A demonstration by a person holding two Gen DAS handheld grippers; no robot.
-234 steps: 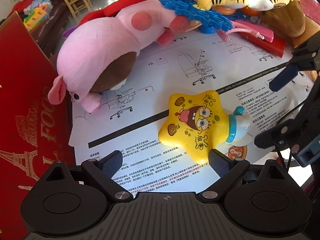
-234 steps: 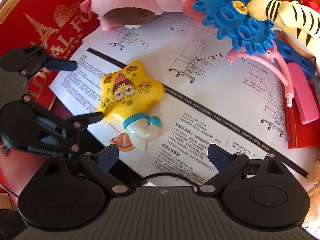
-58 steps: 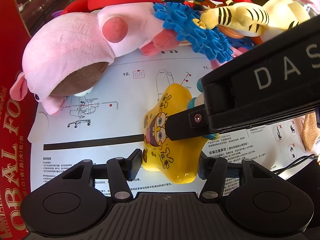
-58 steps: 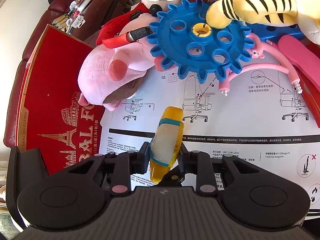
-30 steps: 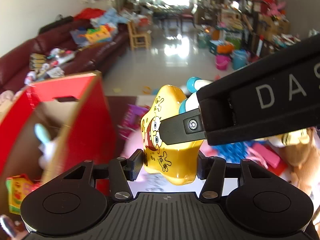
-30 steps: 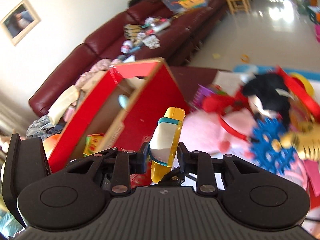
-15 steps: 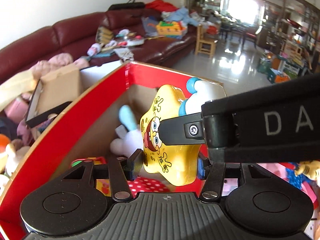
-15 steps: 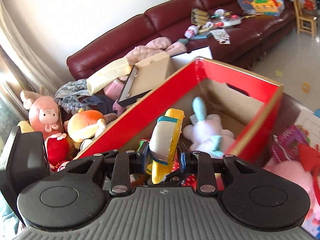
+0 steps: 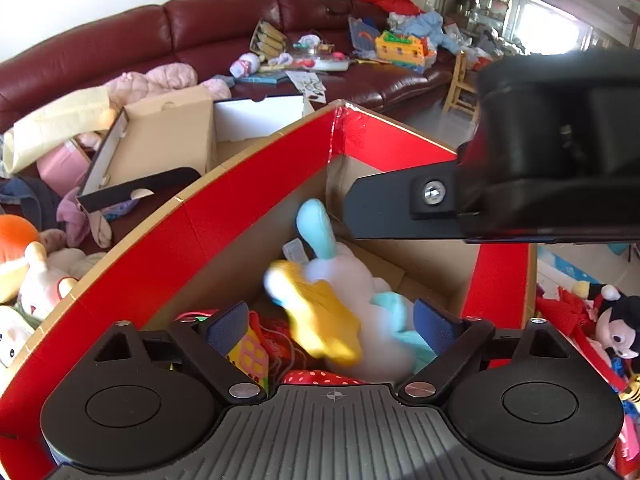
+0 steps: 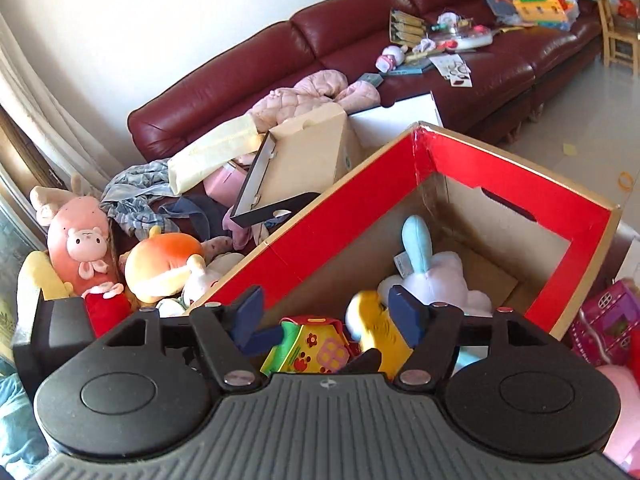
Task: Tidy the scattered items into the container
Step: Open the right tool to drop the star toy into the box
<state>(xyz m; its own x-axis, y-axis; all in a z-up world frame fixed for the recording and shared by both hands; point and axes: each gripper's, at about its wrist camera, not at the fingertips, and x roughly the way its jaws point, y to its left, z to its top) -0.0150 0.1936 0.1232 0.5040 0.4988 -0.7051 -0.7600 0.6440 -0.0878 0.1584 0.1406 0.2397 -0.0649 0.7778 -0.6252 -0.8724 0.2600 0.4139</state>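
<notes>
Yellow plastic, blurred with motion, is the star toy (image 9: 316,320) low in the middle of the left wrist view, down inside the red cardboard box (image 9: 248,200); half a second ago I had it clamped from both sides, and now both my grippers stand with their fingers spread and nothing between the pads. My left gripper (image 9: 332,326) hangs over the box's opening, and my right gripper (image 10: 326,314) does too, its body filling the right of the left view as a big black bar. In the right wrist view the star toy (image 10: 380,332) lies against the white and blue plush rabbit (image 10: 436,268) with a small colourful toy house (image 10: 312,346) just beside it. So I judge this item tidied, and more scattered things wait outside. Around the box: a maroon sofa (image 10: 320,48) piled with clutter across the top, an open brown carton (image 10: 308,160) just behind the box, an orange plush (image 10: 164,266) at the left, and a Mickey doll (image 9: 616,328) at the far right. Nothing blocks lifting out, though my two grippers are close together and could knock as I withdraw
</notes>
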